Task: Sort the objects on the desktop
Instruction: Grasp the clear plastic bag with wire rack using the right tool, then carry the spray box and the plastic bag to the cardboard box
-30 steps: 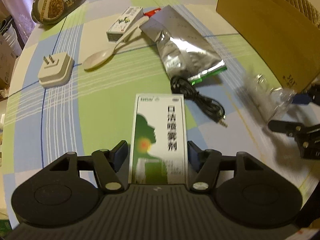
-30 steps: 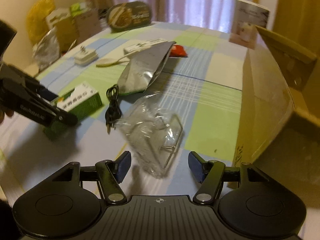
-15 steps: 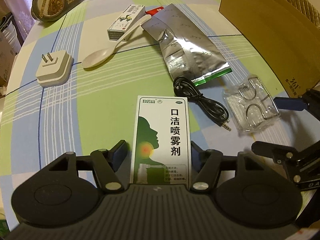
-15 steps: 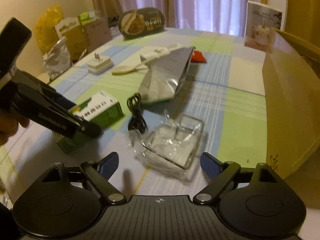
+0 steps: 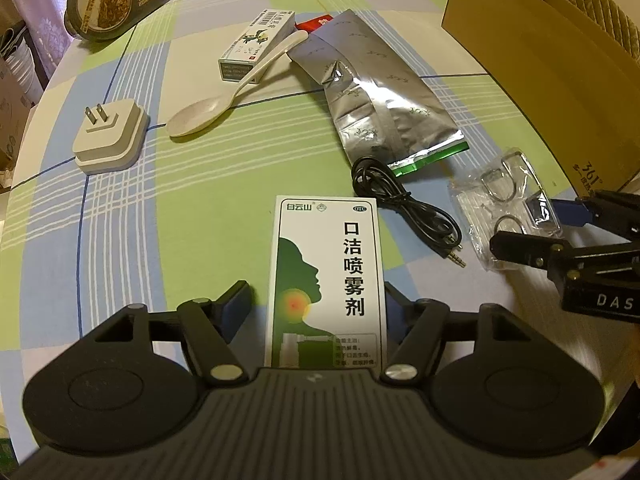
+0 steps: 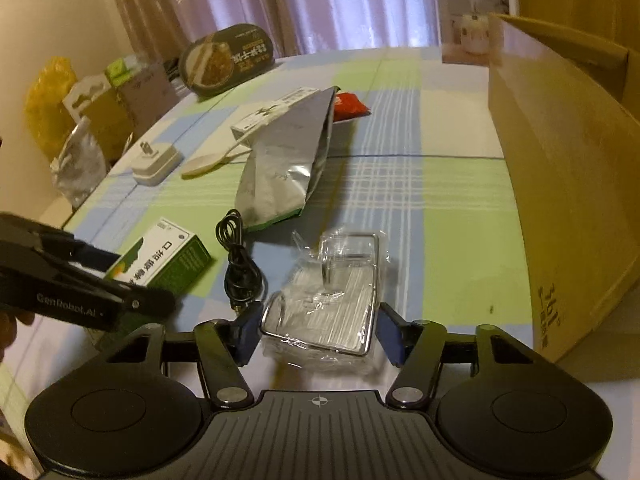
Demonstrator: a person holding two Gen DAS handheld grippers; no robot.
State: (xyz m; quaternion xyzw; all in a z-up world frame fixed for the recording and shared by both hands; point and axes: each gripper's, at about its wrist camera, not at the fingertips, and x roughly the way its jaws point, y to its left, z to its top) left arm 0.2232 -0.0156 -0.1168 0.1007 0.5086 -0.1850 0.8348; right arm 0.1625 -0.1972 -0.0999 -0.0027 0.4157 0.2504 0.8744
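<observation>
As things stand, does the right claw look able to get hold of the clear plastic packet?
Probably yes. The right claw is open with its fingers either side of the clear plastic packet, nothing lying between. The black cable sits just left of the left finger but seems clear of the packet.

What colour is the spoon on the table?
The spoon is cream white, clearest in the left wrist view.

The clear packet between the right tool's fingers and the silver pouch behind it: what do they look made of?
The clear crinkled packet looks like thin transparent plastic film: it wrinkles, glints, and shows metal-looking wire loops inside. The silver pouch with the green bottom edge looks like metallised foil laminate: a dull mirror sheen with sharp creases. Whether it is true foil or coated plastic cannot be told.
</observation>
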